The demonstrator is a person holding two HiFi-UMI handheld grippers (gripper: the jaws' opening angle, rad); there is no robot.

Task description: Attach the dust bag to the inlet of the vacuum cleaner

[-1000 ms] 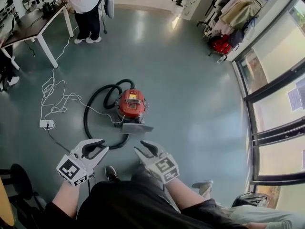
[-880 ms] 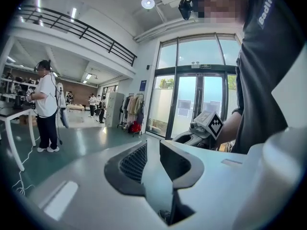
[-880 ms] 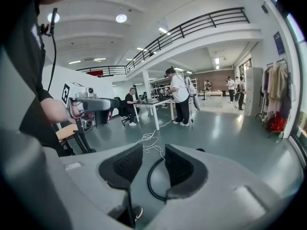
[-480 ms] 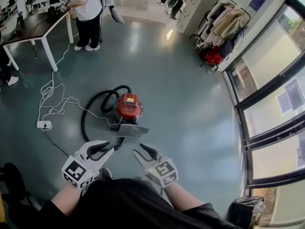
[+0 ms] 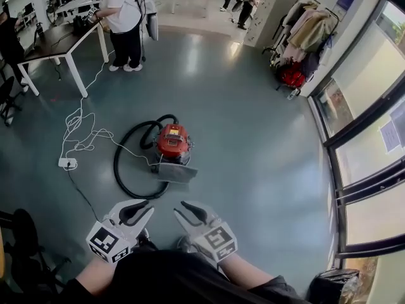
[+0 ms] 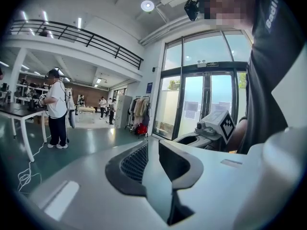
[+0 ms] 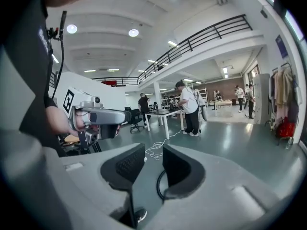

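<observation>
sitting on floor (image 5: 253,144), red vacuum cleaner (image 5: 173,140), looped hose (image 5: 116,167)

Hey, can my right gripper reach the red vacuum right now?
Probably not yet. The right gripper, jaws just narrowing on nothing, is up near the body, while the red vacuum sits on the floor ahead. Only bare floor lies between, so stepping closer should work.

Head view: taken from overhead, steeply down onto floor (image 5: 253,138); vacuum cleaner (image 5: 173,141) well ahead. L & R gripper views: taken low, close behind own jaws, approx. level. Person in white top (image 5: 124,18) at table (image 5: 54,42) is shared by all three.
</observation>
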